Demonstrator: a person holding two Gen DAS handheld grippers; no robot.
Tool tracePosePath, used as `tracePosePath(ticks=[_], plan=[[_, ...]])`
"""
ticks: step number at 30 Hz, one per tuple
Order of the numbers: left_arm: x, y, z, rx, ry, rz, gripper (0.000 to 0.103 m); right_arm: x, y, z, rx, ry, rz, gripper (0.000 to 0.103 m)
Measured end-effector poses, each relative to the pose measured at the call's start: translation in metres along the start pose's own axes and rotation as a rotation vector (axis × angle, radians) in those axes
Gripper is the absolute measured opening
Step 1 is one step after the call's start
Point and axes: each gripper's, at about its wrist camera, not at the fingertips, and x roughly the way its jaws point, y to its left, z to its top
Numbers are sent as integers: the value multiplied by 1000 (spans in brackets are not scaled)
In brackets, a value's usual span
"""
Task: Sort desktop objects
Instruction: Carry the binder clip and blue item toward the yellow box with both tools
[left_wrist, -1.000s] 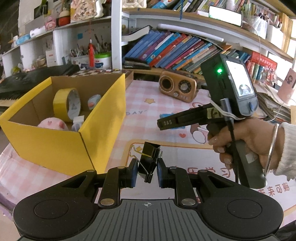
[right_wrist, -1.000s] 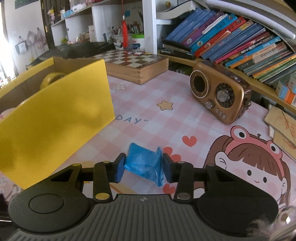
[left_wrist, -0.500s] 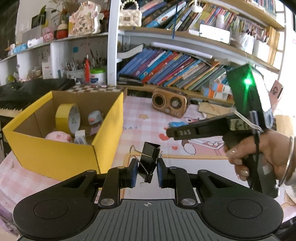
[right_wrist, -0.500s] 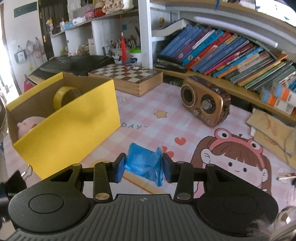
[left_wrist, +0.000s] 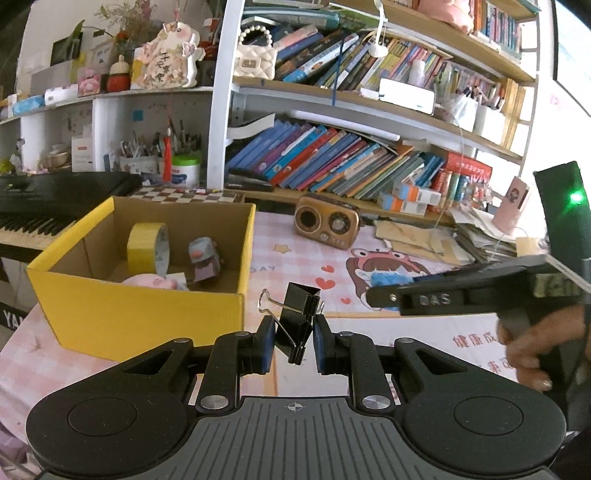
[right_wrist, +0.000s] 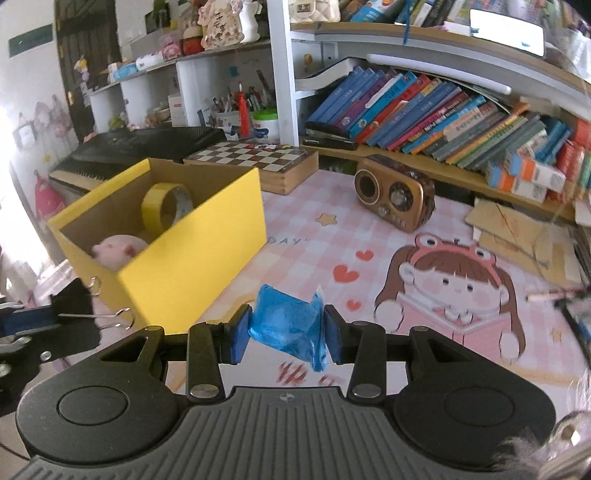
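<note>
My left gripper (left_wrist: 294, 344) is shut on a black binder clip (left_wrist: 298, 314) and holds it in the air, right of the yellow box (left_wrist: 147, 321). The clip also shows in the right wrist view (right_wrist: 74, 308). My right gripper (right_wrist: 287, 338) is shut on a blue plastic packet (right_wrist: 286, 326), above the pink mat. The packet also shows in the left wrist view (left_wrist: 384, 277). The box (right_wrist: 192, 240) holds a yellow tape roll (left_wrist: 147, 248), a pink plush toy (right_wrist: 114, 249) and a small grey figure (left_wrist: 203, 260).
A brown retro radio (right_wrist: 395, 197) stands on the pink checked mat (right_wrist: 332, 236) near the bookshelf. A chessboard box (right_wrist: 255, 162) lies behind the yellow box. A keyboard (left_wrist: 44, 206) sits at the far left. Cardboard and papers (right_wrist: 517, 236) are piled at the right.
Both grippers have risen and pulled back from the desk, each keeping its object. The yellow box's inside shows more from above now.
</note>
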Motion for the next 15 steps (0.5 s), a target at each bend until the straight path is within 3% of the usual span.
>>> tracePosePath(ticks=[15], plan=[[-36, 43, -19, 33, 27, -88, 20, -38, 73, -43, 88, 27, -59, 38]])
